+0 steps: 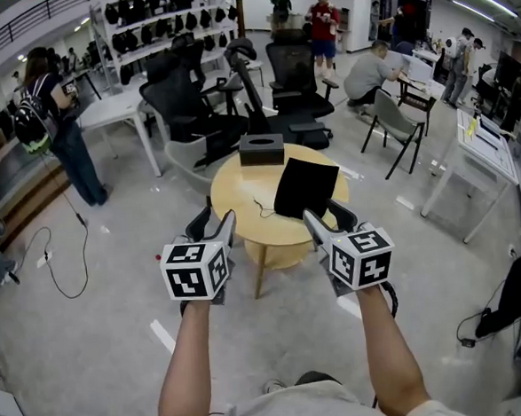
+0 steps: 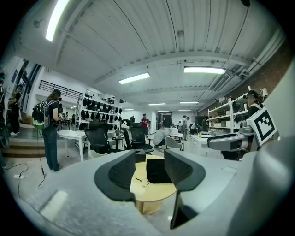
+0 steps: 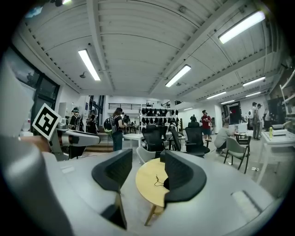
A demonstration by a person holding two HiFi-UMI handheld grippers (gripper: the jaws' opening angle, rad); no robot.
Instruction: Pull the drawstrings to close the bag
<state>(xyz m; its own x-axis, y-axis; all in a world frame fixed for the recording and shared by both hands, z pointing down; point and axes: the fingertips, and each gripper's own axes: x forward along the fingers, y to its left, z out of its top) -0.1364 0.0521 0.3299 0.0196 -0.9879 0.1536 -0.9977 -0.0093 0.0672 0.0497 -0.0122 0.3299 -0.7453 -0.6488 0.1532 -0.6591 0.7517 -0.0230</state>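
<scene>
Left claw (image 1: 214, 224) standing wide apart, gripping nothing; only air showing between pads in left gripper view. Right claw (image 1: 325, 216) likewise gaping, empty. Both hovering side by side, short of round wooden surface (image 1: 241, 184), touching nothing. Black bag (image 1: 305, 189) lying flat on surface, toward its right side, ahead of right claw. Thin drawstring (image 1: 262, 208) trailing from bag's left edge across bare wood. Black box (image 1: 261, 149) sitting at far edge, just behind bag. Office chairs (image 1: 191, 110) standing beyond.

A large open-plan office or lab is shown. Office chairs (image 1: 191, 110), white desks (image 1: 116, 108) and stocked shelves (image 1: 167, 21) are seen under strip lights (image 2: 205, 70).
</scene>
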